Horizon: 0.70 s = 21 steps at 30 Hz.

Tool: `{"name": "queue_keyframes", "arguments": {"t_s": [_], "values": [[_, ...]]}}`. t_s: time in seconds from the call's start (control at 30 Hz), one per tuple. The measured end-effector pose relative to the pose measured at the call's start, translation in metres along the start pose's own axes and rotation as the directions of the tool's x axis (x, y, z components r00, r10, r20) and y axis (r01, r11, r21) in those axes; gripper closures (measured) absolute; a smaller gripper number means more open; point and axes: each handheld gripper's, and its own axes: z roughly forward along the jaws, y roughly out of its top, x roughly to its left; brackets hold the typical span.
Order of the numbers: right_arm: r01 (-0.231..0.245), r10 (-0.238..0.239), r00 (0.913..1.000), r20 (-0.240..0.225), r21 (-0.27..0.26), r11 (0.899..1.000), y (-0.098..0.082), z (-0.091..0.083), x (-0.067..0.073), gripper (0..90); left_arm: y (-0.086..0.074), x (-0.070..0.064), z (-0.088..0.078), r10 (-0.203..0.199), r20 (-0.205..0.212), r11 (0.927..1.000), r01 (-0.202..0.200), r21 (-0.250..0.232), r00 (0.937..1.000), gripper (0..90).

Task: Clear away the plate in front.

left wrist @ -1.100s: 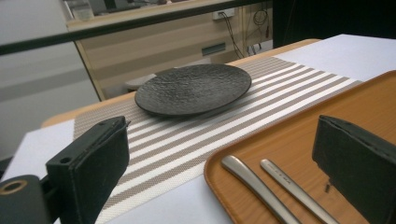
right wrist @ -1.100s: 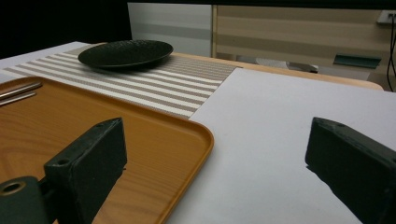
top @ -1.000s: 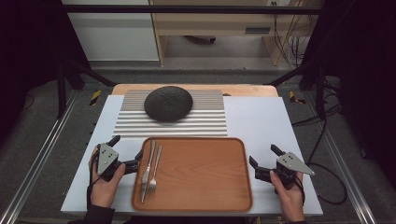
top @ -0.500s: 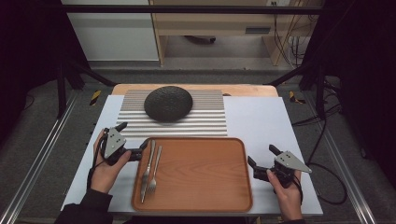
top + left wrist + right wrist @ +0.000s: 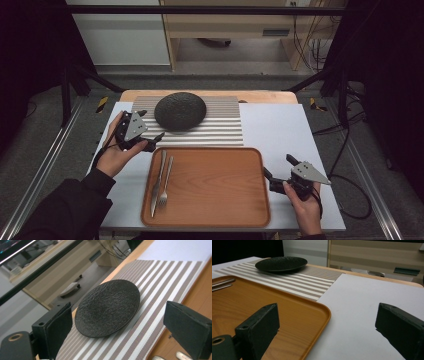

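The black plate [image 5: 180, 111] lies flat on the striped placemat [image 5: 220, 122], toward the mat's left end, at about 12 o'clock on the table [image 5: 280, 130]. The left gripper [image 5: 155, 140] sits at the plate's 7 o'clock, near it but apart, above the mat's near left corner just beyond the tray's far left corner. In the left gripper view the plate [image 5: 107, 307] lies between and beyond the two jaws, which stand wide apart with nothing between them, so this claw is released. The left hand [image 5: 117, 155] grips its body from behind.

The wooden tray [image 5: 215, 185] lies at 6 o'clock from the plate, its far edge just beside the mat's near edge. In it, along its left side, a knife [image 5: 158, 181] and a fork [image 5: 165, 184] lie side by side, nearly parallel, running from the far edge to the near one; the knife is to the left. The rest of the tray is bare wood.

The right gripper [image 5: 270, 176] is at the tray's 3 o'clock, just beside its right rim, held in the right hand [image 5: 305, 202]. In the right gripper view its jaws stand wide apart and empty, released, with the tray's corner [image 5: 322, 310] between them and the plate [image 5: 281, 263] well beyond at 11 o'clock
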Motion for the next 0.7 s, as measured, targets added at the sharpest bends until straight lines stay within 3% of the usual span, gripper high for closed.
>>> {"name": "queue_keyframes", "arguments": {"t_s": [0.07,0.13,0.4,0.53,0.63,0.7], "values": [[0.003,-0.004,1.0000,0.004,0.011,1.000,-0.002,-0.002,0.000,5.4,0.001,0.000,0.002,0.039,-0.009,0.9992,-0.039,0.001,0.9992,8.5],[-0.002,0.002,1.0000,0.005,0.011,1.000,-0.003,-0.004,0.000,5.4,0.002,0.002,0.005,0.028,-0.005,0.9996,-0.028,-0.010,0.9996,8.5],[-0.012,0.012,0.9999,0.012,0.017,1.000,-0.003,-0.004,0.000,5.5,0.003,0.012,0.025,0.101,-0.060,0.9948,-0.102,-0.004,0.9930,8.5],[-0.017,0.016,0.9996,0.022,0.023,1.000,-0.003,-0.003,-0.001,5.4,0.004,0.014,0.036,0.148,-0.042,0.9889,-0.148,0.016,0.9881,8.5],[-0.013,0.012,0.9996,0.024,0.027,1.000,-0.003,-0.003,0.000,5.3,0.004,0.015,0.045,0.202,-0.026,0.9786,-0.201,0.046,0.9790,8.5],[-0.011,0.010,0.9996,0.025,0.031,0.999,-0.003,-0.002,0.000,5.3,0.005,0.016,0.049,0.210,-0.017,0.9768,-0.209,0.046,0.9775,8.5]]}}
